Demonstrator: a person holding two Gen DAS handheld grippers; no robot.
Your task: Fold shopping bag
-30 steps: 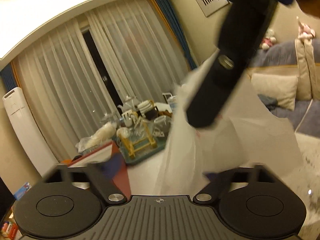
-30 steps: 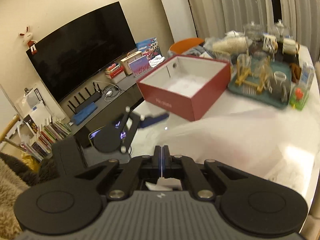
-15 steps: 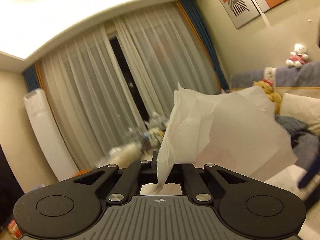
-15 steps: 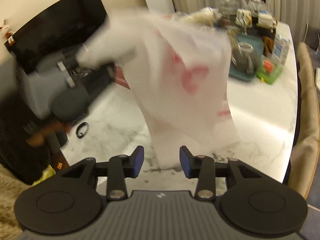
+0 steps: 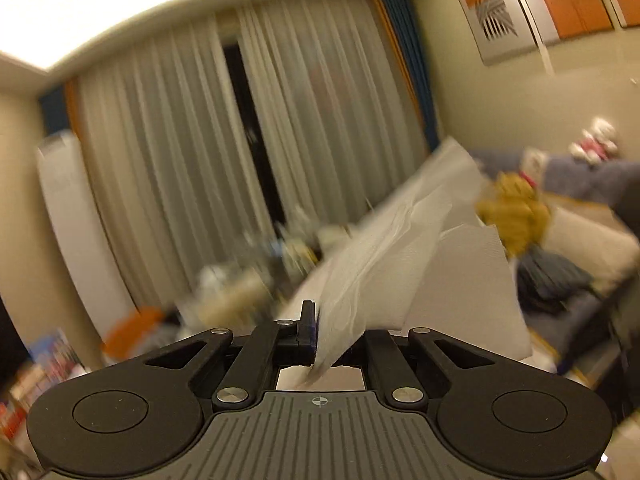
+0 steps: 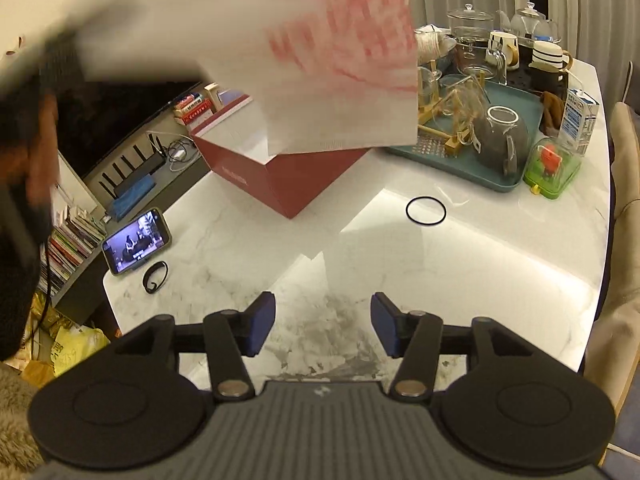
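My left gripper (image 5: 320, 330) is shut on the white plastic shopping bag (image 5: 404, 256), which streams up and to the right from the jaws, high in the air and blurred. In the right wrist view the same bag (image 6: 320, 60), white with red print, hangs blurred above the table, over the red box. My right gripper (image 6: 323, 326) is open and empty, low over the near part of the white marble table (image 6: 460, 264).
A red open box (image 6: 288, 176) stands at the table's middle back. A teal tray (image 6: 516, 152) with glassware sits back right, with a green container (image 6: 552, 168) and a carton (image 6: 578, 120). A phone (image 6: 136, 246) and a black ring (image 6: 426, 211) lie on the table.
My right gripper opened and let go of the bag, then pulled back. My left gripper closed on the bag and lifted it off the table, swinging it up.
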